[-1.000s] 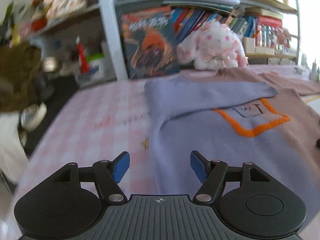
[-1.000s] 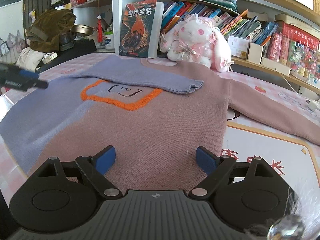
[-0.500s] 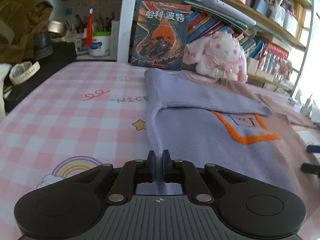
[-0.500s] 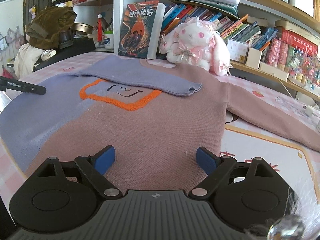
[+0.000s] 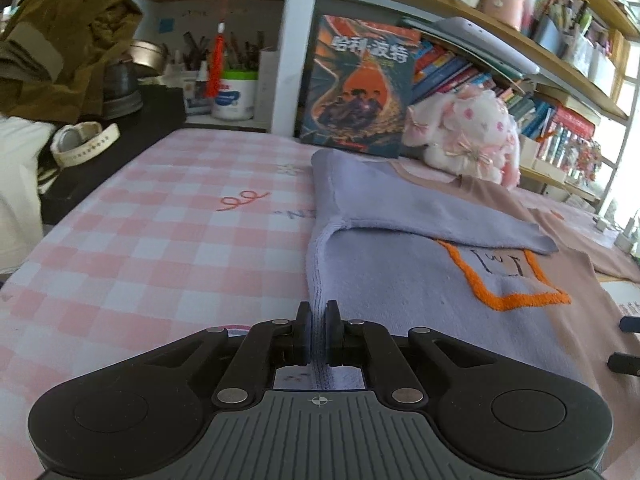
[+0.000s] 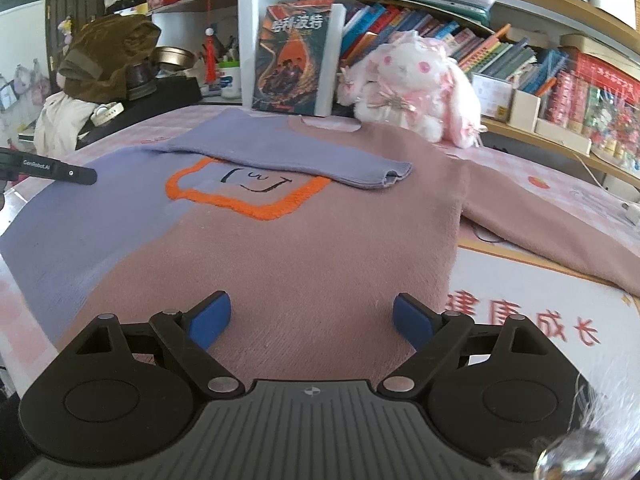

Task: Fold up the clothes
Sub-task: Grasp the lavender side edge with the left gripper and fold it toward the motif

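A lilac and dusty-pink sweater (image 6: 304,248) with an orange square patch lies flat on the pink checked table; it also shows in the left wrist view (image 5: 400,264). Its lilac sleeve (image 6: 288,152) is folded across the chest; the pink sleeve (image 6: 552,220) stretches out to the right. My left gripper (image 5: 317,334) is shut on the sweater's lilac side edge near the hem. My right gripper (image 6: 311,320) is open, low over the pink lower part of the sweater, holding nothing.
A pink plush rabbit (image 6: 416,84) and an upright book (image 6: 296,60) stand at the back against bookshelves. A brown garment (image 5: 60,44) and a white watch (image 5: 84,144) lie on a dark surface at left. A printed mat (image 6: 540,320) lies right of the sweater.
My left gripper has closed on the sweater's lilac side edge; one second ago it was open above that edge. The right gripper has stayed open and nearly still.
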The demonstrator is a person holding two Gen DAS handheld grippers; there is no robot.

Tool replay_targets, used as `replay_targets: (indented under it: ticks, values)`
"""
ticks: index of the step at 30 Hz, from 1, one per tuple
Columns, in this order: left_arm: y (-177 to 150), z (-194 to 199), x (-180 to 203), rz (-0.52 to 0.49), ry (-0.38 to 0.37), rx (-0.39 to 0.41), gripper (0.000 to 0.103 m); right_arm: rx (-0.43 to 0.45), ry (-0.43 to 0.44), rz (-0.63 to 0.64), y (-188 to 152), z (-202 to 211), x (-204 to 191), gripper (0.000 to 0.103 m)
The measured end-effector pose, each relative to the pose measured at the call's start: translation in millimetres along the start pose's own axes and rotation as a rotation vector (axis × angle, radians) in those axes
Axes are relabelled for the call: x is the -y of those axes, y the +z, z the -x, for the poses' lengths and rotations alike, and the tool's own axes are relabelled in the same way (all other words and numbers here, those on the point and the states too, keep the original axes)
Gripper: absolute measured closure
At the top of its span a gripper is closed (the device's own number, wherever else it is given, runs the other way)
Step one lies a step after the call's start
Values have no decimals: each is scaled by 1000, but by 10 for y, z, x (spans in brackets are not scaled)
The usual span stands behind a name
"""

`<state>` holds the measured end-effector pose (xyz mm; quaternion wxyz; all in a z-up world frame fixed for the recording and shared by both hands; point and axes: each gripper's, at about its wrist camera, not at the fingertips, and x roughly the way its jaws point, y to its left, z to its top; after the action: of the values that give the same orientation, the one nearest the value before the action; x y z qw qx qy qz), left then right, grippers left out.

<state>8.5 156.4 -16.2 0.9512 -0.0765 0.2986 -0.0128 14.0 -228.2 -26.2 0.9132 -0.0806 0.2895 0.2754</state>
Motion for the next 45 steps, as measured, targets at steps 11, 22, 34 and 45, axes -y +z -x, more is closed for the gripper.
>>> replay_targets:
  ticks: [11,22,34,45]
  values:
    - [11,6,-254,49,30,9,98,-2,25,17,96,-147,-236,14]
    - [11,41,-199,-43,87,22,90,-4,26,21,130,-190,-283,14]
    - [108,625,307,-140,64,288,81,-4,26,20,128,-188,-286,13]
    - [-41,356,798,-263,-49,256,72,-4,25,20,126,-187,-292,13]
